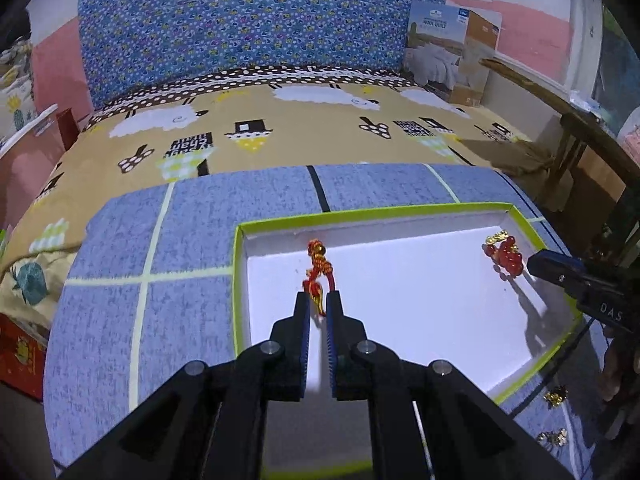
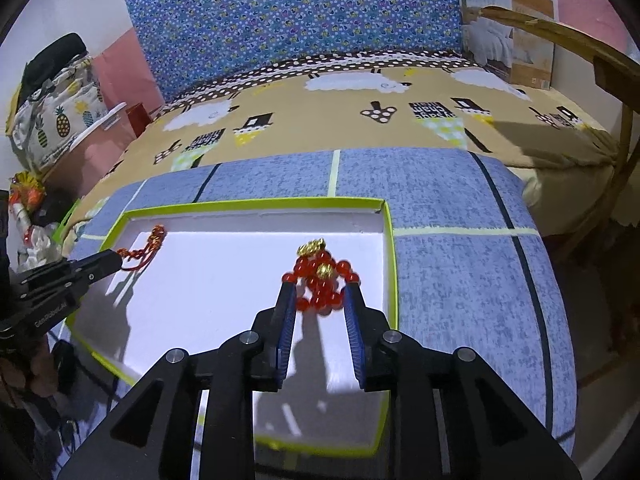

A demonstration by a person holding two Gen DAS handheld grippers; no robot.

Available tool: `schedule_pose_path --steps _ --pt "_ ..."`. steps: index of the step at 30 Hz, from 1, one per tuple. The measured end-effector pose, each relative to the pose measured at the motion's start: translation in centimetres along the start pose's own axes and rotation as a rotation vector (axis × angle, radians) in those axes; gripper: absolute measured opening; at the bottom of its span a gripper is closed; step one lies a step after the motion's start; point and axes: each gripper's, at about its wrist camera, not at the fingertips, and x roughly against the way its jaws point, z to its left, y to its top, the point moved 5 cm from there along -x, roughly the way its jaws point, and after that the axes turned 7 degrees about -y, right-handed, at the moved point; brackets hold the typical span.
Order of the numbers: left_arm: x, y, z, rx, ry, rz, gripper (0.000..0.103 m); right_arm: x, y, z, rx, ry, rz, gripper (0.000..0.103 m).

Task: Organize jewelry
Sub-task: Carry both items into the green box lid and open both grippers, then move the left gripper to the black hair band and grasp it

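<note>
A shallow white tray with a green rim [image 1: 237, 280] [image 2: 390, 248] lies on a blue cloth. My left gripper [image 1: 318, 306] is nearly closed around the near end of a red and gold cord bracelet [image 1: 318, 266], which lies on the tray floor at its far left; it also shows in the right wrist view [image 2: 150, 244]. My right gripper [image 2: 318, 294] is open with its fingers on either side of a red bead bracelet with gold charms [image 2: 320, 276] at the tray's right side, also in the left wrist view [image 1: 505, 256]. Whether the beads rest on the tray is unclear.
The tray sits on a blue cloth with pale and dark lines [image 1: 160, 240]. Small gold jewelry pieces [image 1: 556, 396] lie on the cloth right of the tray. Behind is a bed with a sheep-print sheet [image 1: 280, 128], a boxed quilt [image 1: 452, 52] and a wooden chair [image 2: 616, 92].
</note>
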Motion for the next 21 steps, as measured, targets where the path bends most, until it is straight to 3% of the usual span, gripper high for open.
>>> schedule_pose_path --steps 12,21 --pt "5.8 -1.6 -0.9 0.035 -0.026 -0.098 0.032 4.5 -2.6 1.2 0.020 0.010 -0.051 0.028" --pt "9.2 -4.1 -1.9 0.024 -0.050 -0.145 0.032 8.3 -4.9 1.6 0.015 0.044 -0.096 0.029"
